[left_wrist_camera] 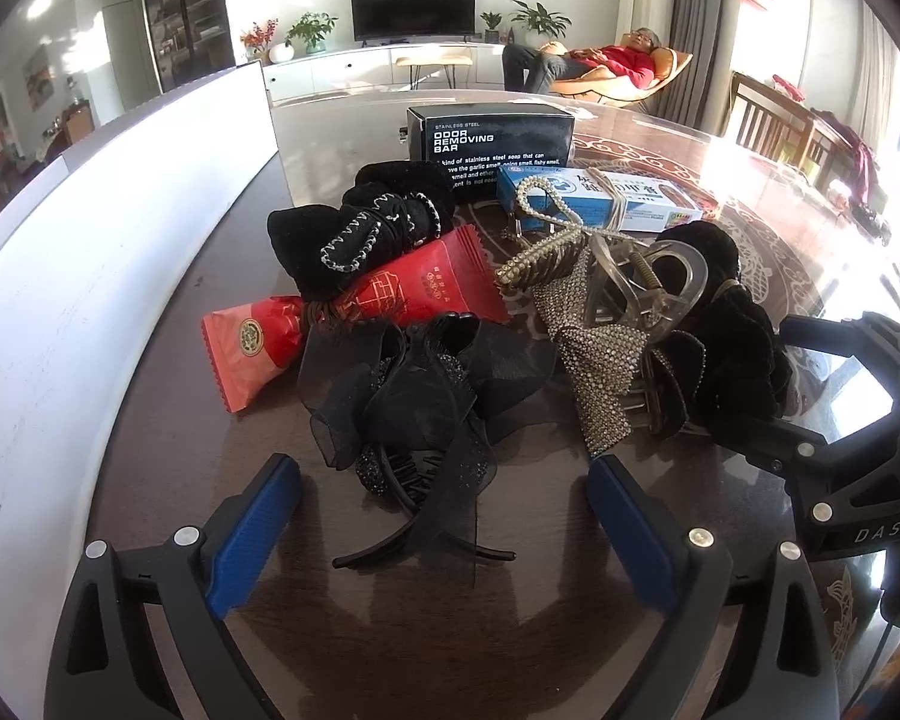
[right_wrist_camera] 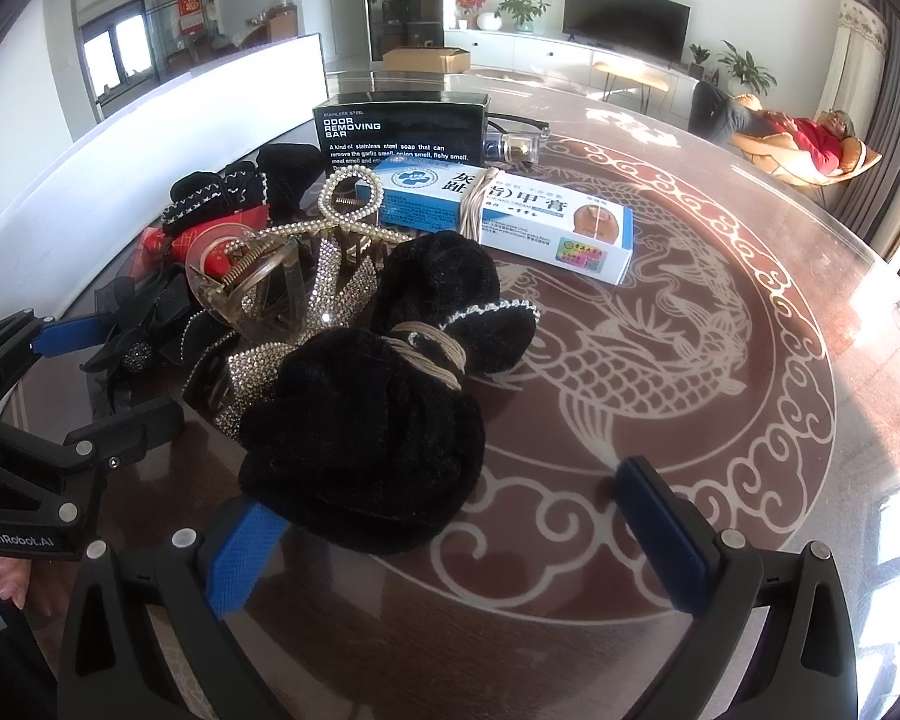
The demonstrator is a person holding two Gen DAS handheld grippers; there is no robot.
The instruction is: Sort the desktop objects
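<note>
Pile: hair accessories and small boxes lie heaped together on the glass-topped table [right_wrist_camera: 750,312], not yet sorted.
Left claw [left_wrist_camera: 444,498]: spread wide, nothing between the blue pads. No pad touches anything.
Black gauze bow clip [left_wrist_camera: 414,396]: just ahead of the left claw, its prongs reaching between the two fingers. I judge it is the next thing to take, because it lies loose at the near edge of the pile.
Right claw [right_wrist_camera: 450,516]: spread too, holding nothing. Its left pad is just beside the black velvet scrunchie [right_wrist_camera: 366,450]; whether it touches I cannot tell.
Behind the bow clip: a red sachet [left_wrist_camera: 354,312], a rhinestone bow [left_wrist_camera: 594,372] and a clear claw clip [left_wrist_camera: 642,288], partly on each other.
Far from both claws: the black odor removing bar box [left_wrist_camera: 491,144] stands upright; the blue nail cream box [right_wrist_camera: 510,222] lies flat before it.
Risk: the thin gauze may drag neighbours along.
</note>
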